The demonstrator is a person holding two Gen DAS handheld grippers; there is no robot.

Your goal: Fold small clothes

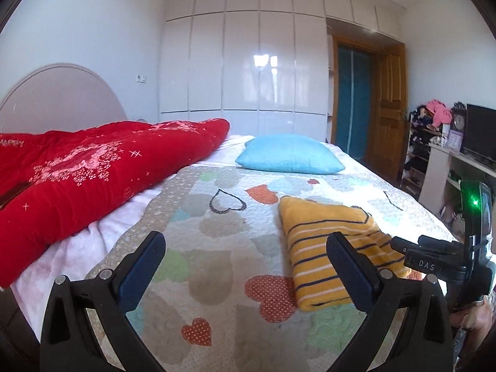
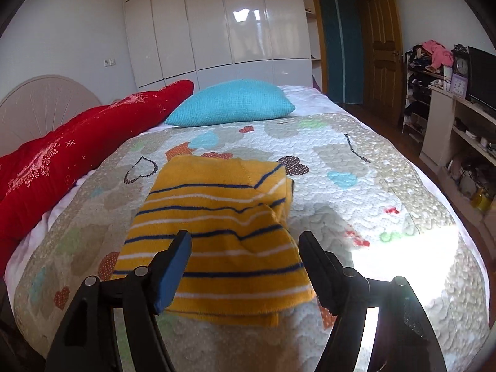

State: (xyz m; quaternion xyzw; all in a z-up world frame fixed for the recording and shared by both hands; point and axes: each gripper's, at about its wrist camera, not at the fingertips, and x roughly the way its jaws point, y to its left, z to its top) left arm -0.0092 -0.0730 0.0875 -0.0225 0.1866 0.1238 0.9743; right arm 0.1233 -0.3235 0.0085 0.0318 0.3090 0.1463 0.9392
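Heart-print quilt (image 2: 356,155) covered bed. Red blanket (image 1: 93,167) bunched along far side, nr rounded headboard (image 1: 59,93). Blue pillow (image 2: 232,102) lay on quilt, beside blanket end. Glossy white wardrobe (image 1: 241,62) behind; wooden door (image 2: 383,49) stood open. Shelf unit w/ clock (image 2: 461,66), TV (image 1: 480,130).

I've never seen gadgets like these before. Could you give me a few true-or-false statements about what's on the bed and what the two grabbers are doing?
1. The yellow knitted garment with navy and white stripes lies folded on the heart-patterned quilt. True.
2. The right gripper is clamped on the garment. False: its jaws stand open, holding nothing.
3. The left gripper has open, empty jaws. True.
4. The turquoise pillow sits on top of the garment. False: it lies farther up the bed, apart from it.
5. A red blanket with pale pink pattern lies beside the pillow. True.
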